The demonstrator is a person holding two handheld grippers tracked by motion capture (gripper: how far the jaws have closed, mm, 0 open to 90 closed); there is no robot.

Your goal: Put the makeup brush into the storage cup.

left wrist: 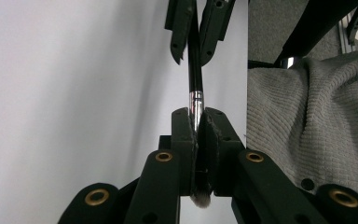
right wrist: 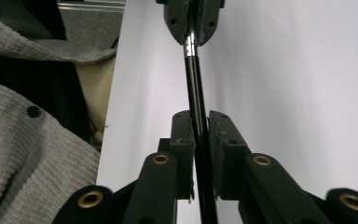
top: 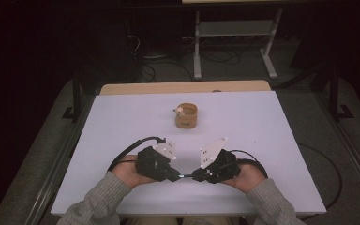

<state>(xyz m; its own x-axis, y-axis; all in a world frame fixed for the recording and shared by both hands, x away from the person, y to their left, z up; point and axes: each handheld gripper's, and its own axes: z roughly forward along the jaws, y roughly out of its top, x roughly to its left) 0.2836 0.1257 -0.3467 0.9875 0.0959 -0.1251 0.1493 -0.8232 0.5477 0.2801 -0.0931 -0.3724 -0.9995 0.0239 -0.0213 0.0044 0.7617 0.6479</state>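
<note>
Left hand-held gripper clamped on brush at its metal ferrule, bristles behind the pads. Right hand-held gripper closed on the black handle. Brush spans both, above worktop, nearer than cup. Light, stiff, slick; grip ferrule, not bristles.

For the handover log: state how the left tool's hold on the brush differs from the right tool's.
The left tool clamps the brush at its silver ferrule, bristles poking out behind the jaws; the right tool clamps the plain black handle. In the high view, the left tool points right, the right tool points left. Both are shut on the brush, low over the white table.
</note>
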